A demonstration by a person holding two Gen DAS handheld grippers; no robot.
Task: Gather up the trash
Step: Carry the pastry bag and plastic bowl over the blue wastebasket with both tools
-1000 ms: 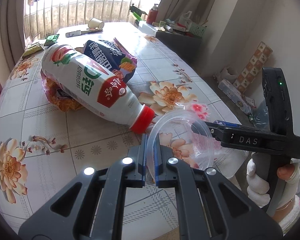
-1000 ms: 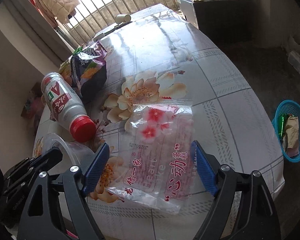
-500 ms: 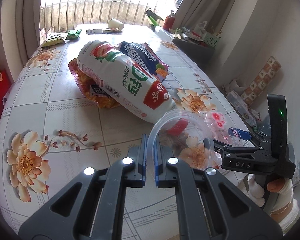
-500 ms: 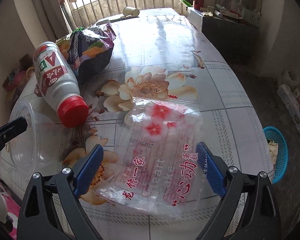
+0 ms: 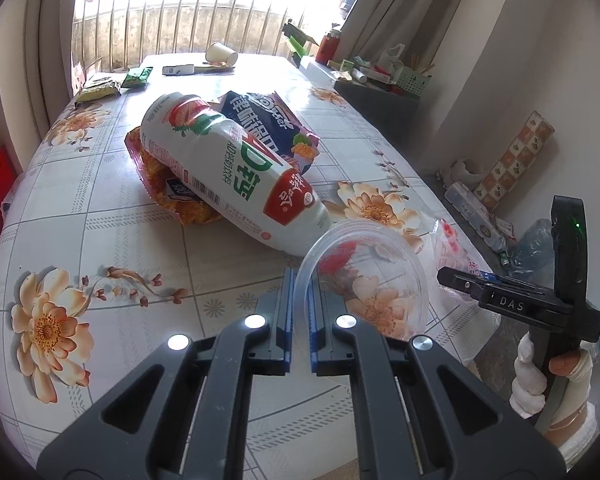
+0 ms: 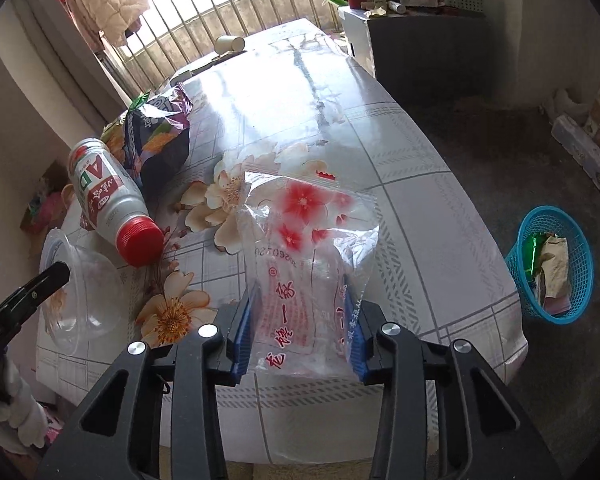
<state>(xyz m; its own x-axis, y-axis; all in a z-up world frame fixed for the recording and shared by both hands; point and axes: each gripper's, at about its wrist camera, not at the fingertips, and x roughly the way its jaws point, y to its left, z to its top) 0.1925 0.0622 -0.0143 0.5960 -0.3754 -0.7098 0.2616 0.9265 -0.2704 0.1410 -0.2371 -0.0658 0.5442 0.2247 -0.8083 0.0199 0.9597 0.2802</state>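
My left gripper (image 5: 300,276) is shut on the rim of a clear plastic cup (image 5: 380,280), held just above the flowered table (image 5: 100,240). The same cup (image 6: 84,300) shows at the left of the right wrist view. My right gripper (image 6: 300,300) is closing on a clear plastic bag (image 6: 308,232) printed with red flowers. The bag is bunched up between the blue pads (image 6: 242,328) and its far end lifts off the table. A white drink bottle (image 5: 228,176) with a red cap lies on its side beyond both grippers.
A dark blue snack bag (image 5: 268,120) and an orange wrapper (image 5: 188,208) lie under and behind the bottle. A paper cup (image 5: 220,53) and green packets (image 5: 136,77) sit at the far end. A blue basket (image 6: 552,264) holding wrappers stands on the floor, right of the table.
The right jaws have narrowed from wide open onto the plastic bag, which now crumples and rises between them. The left gripper still holds the cup and has shifted slightly.
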